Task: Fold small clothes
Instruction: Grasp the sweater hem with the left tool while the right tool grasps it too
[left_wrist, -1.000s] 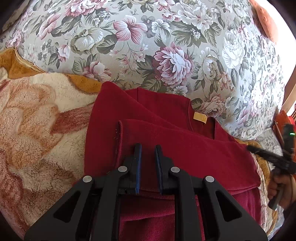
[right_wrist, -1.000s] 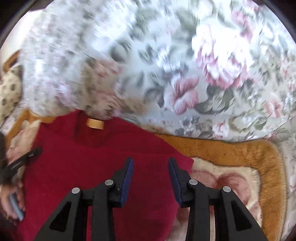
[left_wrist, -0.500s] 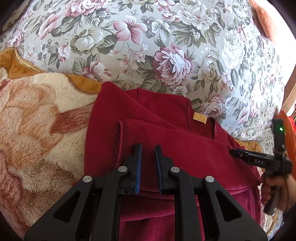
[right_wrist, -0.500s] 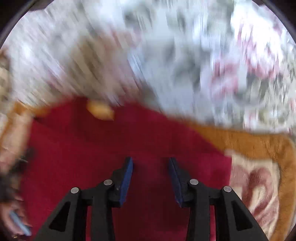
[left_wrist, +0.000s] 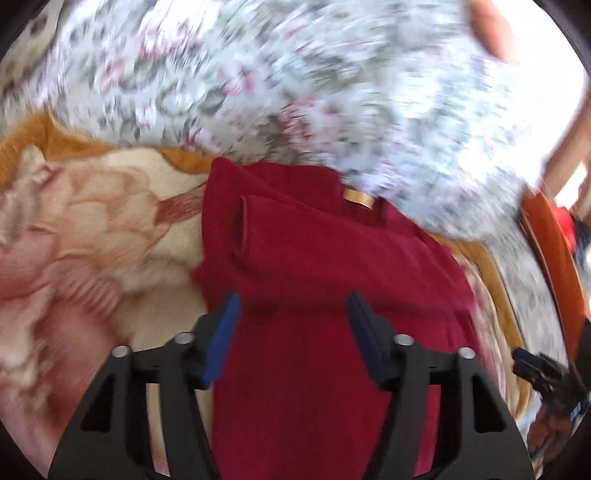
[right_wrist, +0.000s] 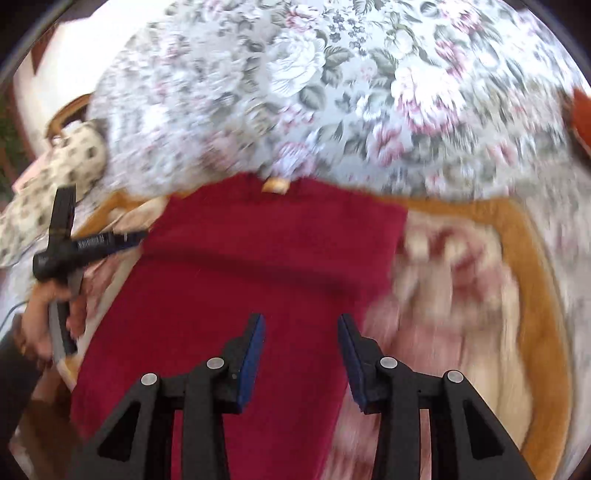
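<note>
1. Crimson knit: one small red garment (left_wrist: 317, 295) lies flat on a fleecy orange-and-cream blanket (left_wrist: 85, 236), which is spread in front of a floral cushion (left_wrist: 258, 81).
2. One tan neck label (left_wrist: 357, 197) shows at the garment's far edge, just beside the cushion, so the neck points away from both cameras and toward the cushion.
3. Its long axis runs from that label down toward the cameras; the hem end passes out of view under the tongs.
4. One sleeve (left_wrist: 332, 240) is folded across the chest, its cuff edge lying toward the garment's left side.
5. Two sets of tongs are in view. The left tongs (left_wrist: 293, 332) are spread wide, holding nothing, poised over the garment's lower part.
6. The right tongs (right_wrist: 301, 354) are likewise parted and empty, over the garment's right edge where red cloth meets blanket.
7. Both views are motion-blurred, so finer creases cannot be made out.
8. From the right wrist view, one hand (right_wrist: 44, 314) grips the left tool's handle beside the garment.
</note>
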